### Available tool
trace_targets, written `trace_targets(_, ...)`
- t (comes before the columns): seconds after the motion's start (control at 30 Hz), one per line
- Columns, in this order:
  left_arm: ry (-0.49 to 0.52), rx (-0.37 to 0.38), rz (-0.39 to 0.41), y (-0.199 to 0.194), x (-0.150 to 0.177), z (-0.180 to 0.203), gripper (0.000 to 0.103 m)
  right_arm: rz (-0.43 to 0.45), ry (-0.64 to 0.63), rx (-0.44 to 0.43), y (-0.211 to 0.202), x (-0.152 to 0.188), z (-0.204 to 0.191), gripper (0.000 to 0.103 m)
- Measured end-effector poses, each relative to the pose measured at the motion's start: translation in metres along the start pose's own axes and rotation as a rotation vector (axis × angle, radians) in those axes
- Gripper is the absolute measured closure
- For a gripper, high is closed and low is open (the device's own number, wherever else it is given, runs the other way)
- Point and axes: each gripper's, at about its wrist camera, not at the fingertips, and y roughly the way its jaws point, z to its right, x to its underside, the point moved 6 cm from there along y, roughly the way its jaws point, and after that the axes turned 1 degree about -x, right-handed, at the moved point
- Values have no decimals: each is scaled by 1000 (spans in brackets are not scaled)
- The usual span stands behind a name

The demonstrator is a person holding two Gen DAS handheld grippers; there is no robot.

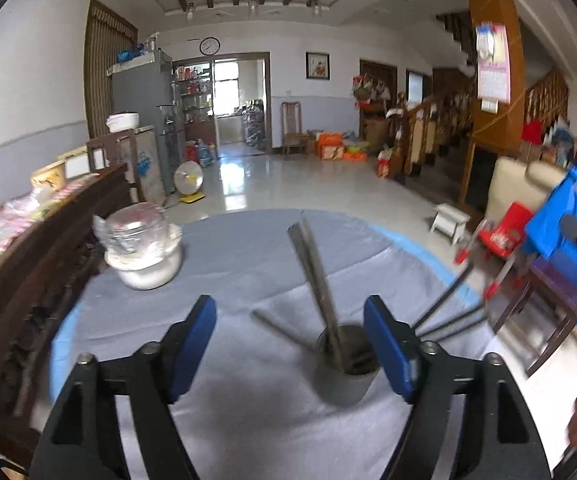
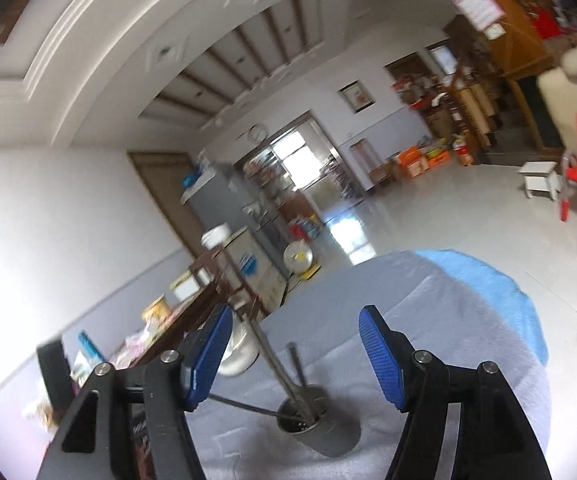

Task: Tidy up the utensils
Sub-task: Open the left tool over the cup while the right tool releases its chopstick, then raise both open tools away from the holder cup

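Both my grippers, left [image 1: 290, 346] and right [image 2: 294, 356], are wide open and hold nothing. Chopsticks [image 1: 316, 276] stand in the gray cup [image 1: 346, 384] between my left fingers. They look thin, stiff and slippery, so I would pinch them high above the cup.

Black arms — ribbed blue fingers [image 2: 380, 360]

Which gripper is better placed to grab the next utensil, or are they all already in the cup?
Neither clearly. Both the left gripper and the right gripper hang open and empty over the cup, which holds every utensil visible.
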Motion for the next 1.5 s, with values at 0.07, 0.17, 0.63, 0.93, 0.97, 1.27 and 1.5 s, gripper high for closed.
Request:
trace_targets(0.07,16,-17,-28,-11,6,1,18,-5,0,32,-9,2,4,33)
trace_targets(0.17,28,-44,-44,-25,14,0,18,-63,3,63,-19,15,9,33)
trace_targets(0.63,51,-145,-18,-92,38,6,18,-211,-197,98,-56,75,-38,33)
trace_targets(0.93,71,-207,18,-130,44,8,17,-204,-288,107,-88,94,-63,33)
trace_targets(0.97,70,-209,18,-133,45,8,17,-202,-295,107,-93,95,-65,33)
trace_targets(1.27,87,-237,20,-148,57,-2,8,-208,-302,103,-94,106,-77,33)
trace_targets(1.5,34,-263,38,-160,58,-26,8,-224,-309,98,-89,114,-88,33)
